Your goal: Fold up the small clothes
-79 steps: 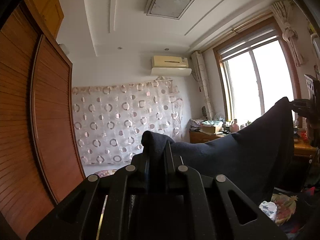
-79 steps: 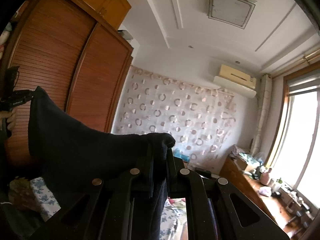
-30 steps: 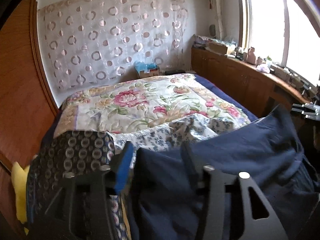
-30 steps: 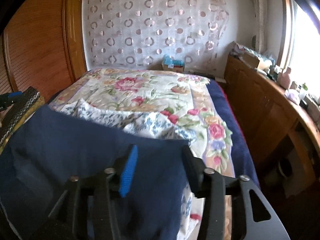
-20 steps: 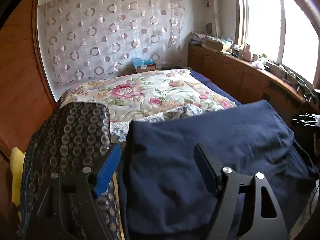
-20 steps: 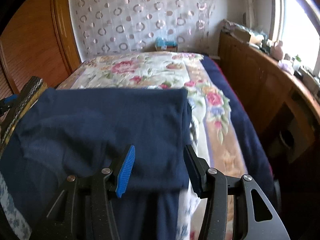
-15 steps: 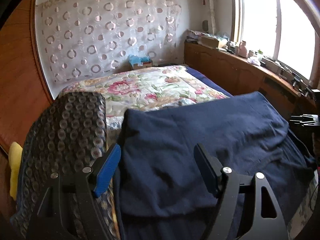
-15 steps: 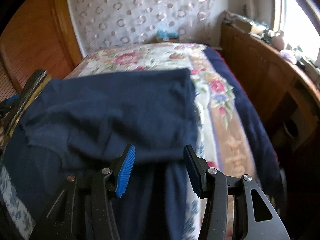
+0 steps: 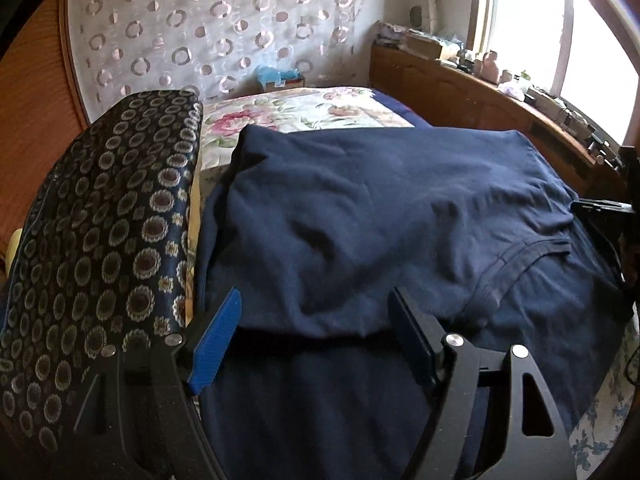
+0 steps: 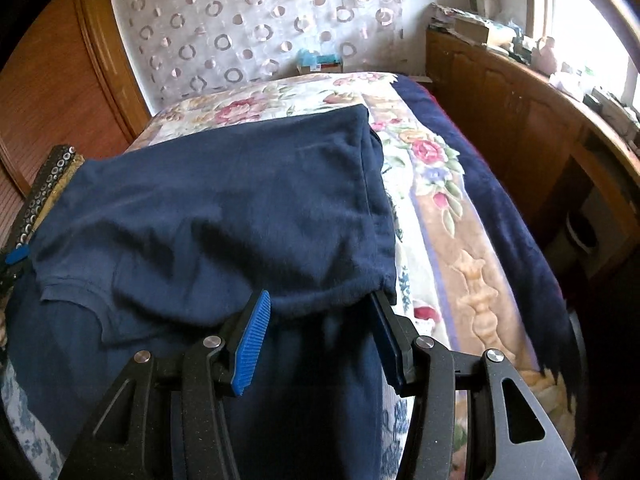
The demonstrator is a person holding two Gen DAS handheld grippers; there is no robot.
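Navy T-shirt point(image 9: 380, 208) spread on the bed point(image 10: 472, 248), upper half folded down over the lower half, folded edge lying just ahead of both claws. Rumpled in the middle; a stitched hem seam curving across the right part in the left wrist view. Floral quilt point(image 9: 296, 114) showing beyond the far edge of the shirt, a dark blue blanket point(image 10: 508, 216) running along the window side of the bed.

Left claw point(image 9: 314, 338) released, jaws spread wide, blue ribbed pads point(image 9: 216, 340) apart over the near fold of the shirt, nothing gripped. Right claw point(image 10: 320, 338) likewise released, jaws apart at the shirt's right corner, fold edge resting between the pads point(image 10: 252, 344) without being pinched.

Dark patterned cushion point(image 9: 104, 240) with ring motifs just beside the shirt's left edge. Beyond the bed: sheer curtain with circles point(image 9: 208, 32), wooden wardrobe point(image 10: 60, 92), wooden cabinet point(image 10: 520, 112) with clutter under a bright window point(image 9: 528, 28).
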